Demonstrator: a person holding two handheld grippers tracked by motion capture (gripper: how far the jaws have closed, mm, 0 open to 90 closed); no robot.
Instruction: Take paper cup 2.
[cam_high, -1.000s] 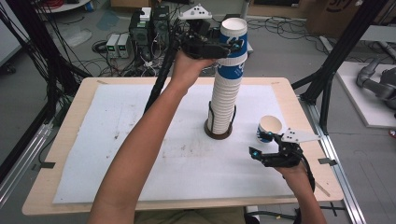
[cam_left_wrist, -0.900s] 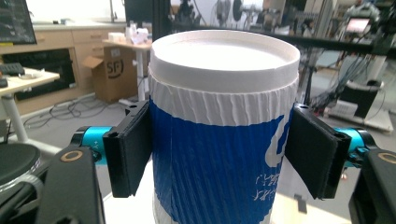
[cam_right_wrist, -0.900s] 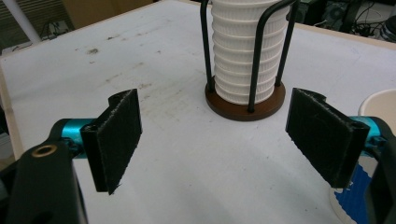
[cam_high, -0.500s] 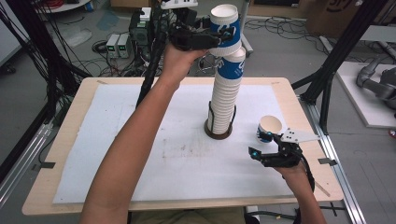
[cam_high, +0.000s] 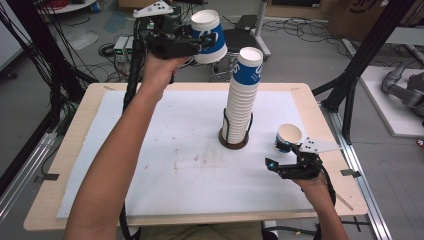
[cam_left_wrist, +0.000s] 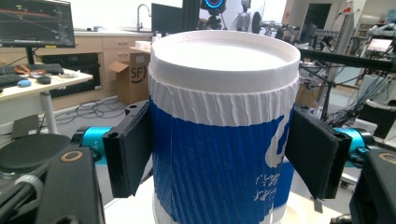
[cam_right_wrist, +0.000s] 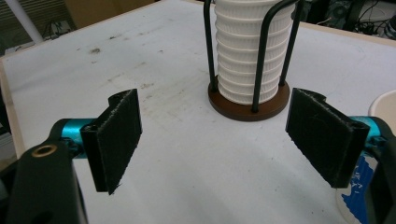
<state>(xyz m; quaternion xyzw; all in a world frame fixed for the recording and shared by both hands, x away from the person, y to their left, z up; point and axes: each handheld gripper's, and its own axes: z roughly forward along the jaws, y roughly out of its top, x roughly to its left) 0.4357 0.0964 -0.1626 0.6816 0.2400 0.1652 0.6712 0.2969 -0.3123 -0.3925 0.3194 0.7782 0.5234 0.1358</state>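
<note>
- Near right of the table (cam_high: 75, 165), the right gripper (cam_high: 292, 167) rests low over the white mat with its jaws spread wide and nothing between them; in the right gripper view its pads (cam_right_wrist: 116, 140) frame bare mat.
- Just beyond that gripper stands a single paper cup (cam_high: 289, 137), upright and mouth up on the mat, apart from the stack; it looks empty, though the bottom of it is hard to see.
- At the middle of the table, a tall stack of cups (cam_high: 243, 95) sits nested in a round brown holder (cam_high: 233, 142) with thin black wire uprights, seen close in the right gripper view (cam_right_wrist: 247, 100). The top cup's mouth is open and shows nothing inside.
- Far left and high above the table's far edge, the left gripper (cam_high: 197, 42) is clenched on a blue-and-white cup (cam_high: 209, 36), held clear of the stack and to its left.
- In the left gripper view the pads (cam_left_wrist: 128, 149) press the cup's ribbed sides (cam_left_wrist: 219, 140) below the rim; its contents cannot be seen from this angle.
- The work in hand appears to be peeling cups off the stack and setting them out.
- To do it well, the squeeze should stay light enough not to crush the thin wall, the cup should travel level, and it should come down upright on open mat, clear of the single cup and the holder, before the jaws let go.
</note>
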